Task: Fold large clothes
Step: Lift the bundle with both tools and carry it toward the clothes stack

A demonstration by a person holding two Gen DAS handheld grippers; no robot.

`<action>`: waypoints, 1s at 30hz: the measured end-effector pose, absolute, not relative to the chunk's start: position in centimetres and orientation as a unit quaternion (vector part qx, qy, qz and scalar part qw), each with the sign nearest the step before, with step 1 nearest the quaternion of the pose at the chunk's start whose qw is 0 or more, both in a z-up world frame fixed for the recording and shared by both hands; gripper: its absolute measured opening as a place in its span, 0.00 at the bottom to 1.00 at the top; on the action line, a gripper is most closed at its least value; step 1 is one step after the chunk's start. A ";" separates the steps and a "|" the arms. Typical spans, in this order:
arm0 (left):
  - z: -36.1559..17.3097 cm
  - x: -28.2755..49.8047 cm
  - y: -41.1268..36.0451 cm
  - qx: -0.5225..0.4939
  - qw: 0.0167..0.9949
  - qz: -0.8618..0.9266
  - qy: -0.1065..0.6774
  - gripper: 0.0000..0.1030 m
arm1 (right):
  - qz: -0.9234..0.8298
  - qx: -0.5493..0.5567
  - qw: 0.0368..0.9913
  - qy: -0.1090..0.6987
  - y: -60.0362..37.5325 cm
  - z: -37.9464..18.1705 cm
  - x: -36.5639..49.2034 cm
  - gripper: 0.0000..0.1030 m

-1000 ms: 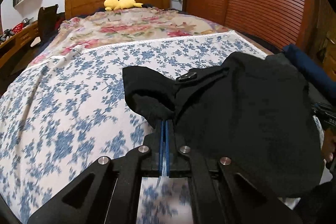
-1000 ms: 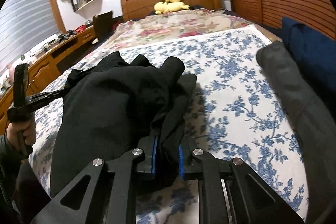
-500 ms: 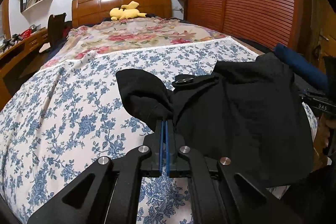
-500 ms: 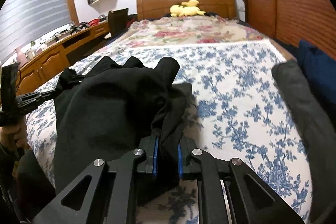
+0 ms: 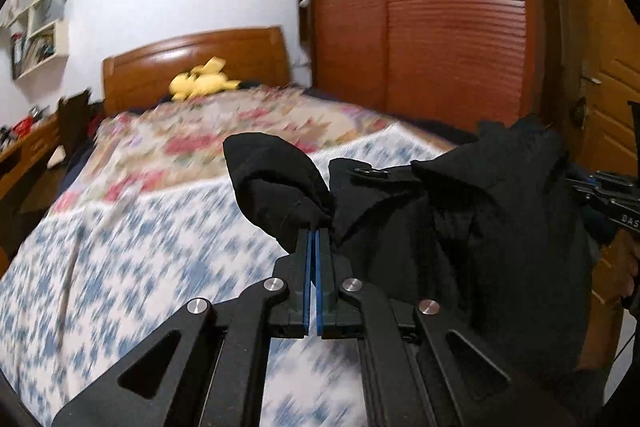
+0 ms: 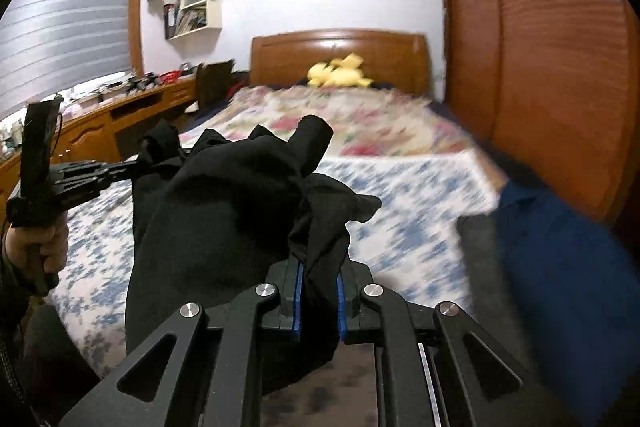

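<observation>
A black garment [image 5: 472, 227] hangs bunched between 2 grippers above a bed [image 5: 132, 259] spread with blue-flowered cloth, its folding apparently not yet begun. The left gripper [image 5: 312, 239] is clamped tight on 1 edge of the fabric, which stands up in a flap just ahead of its pads; the right gripper [image 6: 319, 267] pinches a thicker wad of the same garment, cloth filling the gap between its blue pads. From each gripper the body of the garment sags toward the other (no crease or squared edge shows). It reads as lifted clear for spreading, so every fold seems to remain. A grey roll [image 6: 480, 251] and navy bundle [image 6: 560, 259] lie right of the right gripper.
</observation>
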State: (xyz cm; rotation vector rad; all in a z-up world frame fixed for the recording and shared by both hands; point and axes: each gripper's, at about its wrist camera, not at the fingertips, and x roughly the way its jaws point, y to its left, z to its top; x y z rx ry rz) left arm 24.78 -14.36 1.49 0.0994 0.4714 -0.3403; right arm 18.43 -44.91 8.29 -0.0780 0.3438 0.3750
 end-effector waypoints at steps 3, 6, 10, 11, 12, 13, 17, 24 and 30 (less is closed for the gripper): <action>4.0 27.0 -19.0 0.055 0.956 -0.196 0.211 0.01 | 0.149 -0.051 0.976 0.150 -48.9 11.0 17.7 0.12; 6.3 28.8 -24.3 0.059 0.953 -0.230 0.188 0.01 | 0.102 -0.060 0.984 0.136 -53.7 13.6 16.8 0.12; 8.4 30.5 -31.1 0.060 0.944 -0.274 0.172 0.01 | 0.032 -0.068 0.989 0.126 -60.0 15.8 15.2 0.12; 8.7 31.0 -33.2 0.061 0.941 -0.287 0.169 0.01 | 0.015 -0.069 0.990 0.126 -61.3 16.1 14.8 0.12; 8.8 31.3 -34.7 0.064 0.938 -0.296 0.169 0.01 | -0.002 -0.068 0.990 0.126 -62.7 16.3 14.5 0.12; 8.7 31.8 -37.0 0.066 0.933 -0.309 0.170 0.01 | -0.016 -0.067 0.989 0.127 -63.7 16.3 14.3 0.12; 7.4 33.1 -42.5 0.070 0.918 -0.343 0.186 0.01 | -0.069 -0.058 0.986 0.143 -67.8 15.1 13.4 0.12; 4.5 34.2 -47.3 0.110 0.907 -0.344 0.218 0.02 | -0.110 -0.016 0.973 0.204 -72.0 10.1 13.4 0.13; 5.0 33.6 -46.2 0.106 0.904 -0.344 0.230 0.02 | -0.113 0.019 0.971 0.212 -73.0 9.1 12.6 0.24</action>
